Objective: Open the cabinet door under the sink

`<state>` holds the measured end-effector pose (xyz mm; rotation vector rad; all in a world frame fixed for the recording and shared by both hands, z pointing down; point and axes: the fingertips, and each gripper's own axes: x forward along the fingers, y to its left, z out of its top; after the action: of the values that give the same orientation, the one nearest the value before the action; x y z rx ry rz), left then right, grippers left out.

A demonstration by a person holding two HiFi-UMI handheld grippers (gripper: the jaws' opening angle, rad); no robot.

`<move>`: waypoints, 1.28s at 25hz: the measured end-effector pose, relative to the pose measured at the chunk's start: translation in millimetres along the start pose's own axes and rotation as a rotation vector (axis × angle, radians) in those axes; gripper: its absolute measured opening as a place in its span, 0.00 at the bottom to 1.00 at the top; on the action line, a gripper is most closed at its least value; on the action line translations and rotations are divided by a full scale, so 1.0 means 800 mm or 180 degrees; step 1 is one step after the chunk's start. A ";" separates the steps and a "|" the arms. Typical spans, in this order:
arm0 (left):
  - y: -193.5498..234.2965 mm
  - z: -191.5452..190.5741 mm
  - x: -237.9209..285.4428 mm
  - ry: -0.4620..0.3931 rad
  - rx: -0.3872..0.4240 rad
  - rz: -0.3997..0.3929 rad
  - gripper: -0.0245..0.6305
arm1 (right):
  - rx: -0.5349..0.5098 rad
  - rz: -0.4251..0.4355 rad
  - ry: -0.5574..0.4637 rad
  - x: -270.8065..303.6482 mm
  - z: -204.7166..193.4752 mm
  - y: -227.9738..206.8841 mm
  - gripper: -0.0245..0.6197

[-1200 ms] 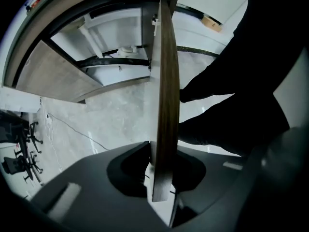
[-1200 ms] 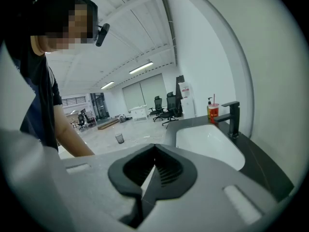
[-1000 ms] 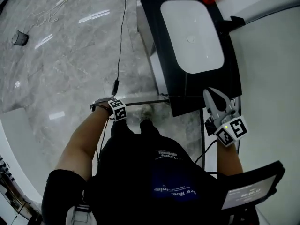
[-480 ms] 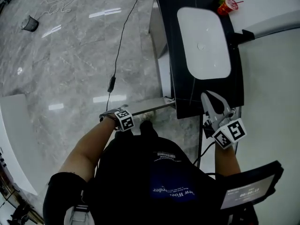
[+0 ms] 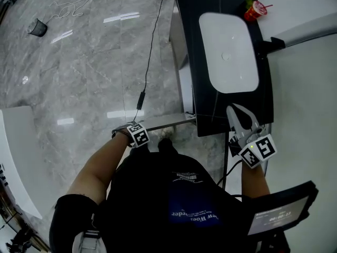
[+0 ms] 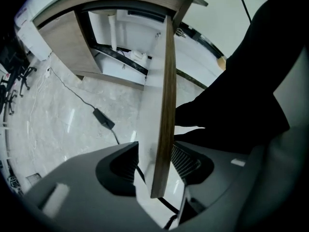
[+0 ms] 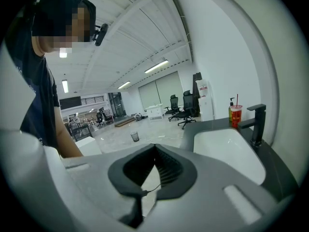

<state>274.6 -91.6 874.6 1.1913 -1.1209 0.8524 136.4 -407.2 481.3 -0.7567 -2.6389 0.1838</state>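
Observation:
The black counter (image 5: 231, 112) carries a white sink (image 5: 229, 51). Below it the cabinet door (image 5: 168, 121) stands swung out toward the person. My left gripper (image 5: 140, 136) is at the door's free end. In the left gripper view the door's wood edge (image 6: 164, 105) runs between the jaws of the left gripper (image 6: 157, 164). Those jaws have just been opening and stand open around the edge. Inside the cabinet (image 6: 130, 37) a white drain pipe shows. My right gripper (image 5: 238, 115) hovers over the counter's near edge, shut on nothing, with its tips together (image 7: 154, 148).
A red cup (image 5: 256, 8) and a black tap (image 5: 271, 42) stand at the sink's far side. A black cable with an adapter (image 5: 141, 99) lies on the marble floor, a small bin (image 5: 37, 28) further off. A screen (image 5: 279, 215) sits by the person's right side.
The head view has shifted, so the sink now sits further up and right. The left gripper stays at the door's free end. The right gripper stays over the counter's near edge.

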 end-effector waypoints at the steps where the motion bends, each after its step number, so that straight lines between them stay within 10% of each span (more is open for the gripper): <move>1: 0.000 0.003 -0.008 -0.0063 -0.0031 -0.0013 0.38 | 0.0003 0.0002 -0.0016 -0.002 0.001 -0.001 0.04; 15: 0.073 -0.050 -0.111 -0.0845 -0.0023 -0.0290 0.43 | 0.0059 -0.0563 -0.0270 0.004 0.028 0.039 0.04; 27: 0.197 -0.106 -0.231 -0.1195 0.0810 -0.0271 0.37 | 0.0271 -0.1601 -0.0750 0.022 0.043 0.186 0.04; 32: 0.209 -0.086 -0.299 -0.1825 0.0433 -0.0371 0.31 | 0.0289 -0.1741 -0.0853 -0.004 0.045 0.216 0.04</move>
<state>69.4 21.9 688.4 1.6588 -1.4468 0.5103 208.2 -263.7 408.1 0.0401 -2.9487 0.2611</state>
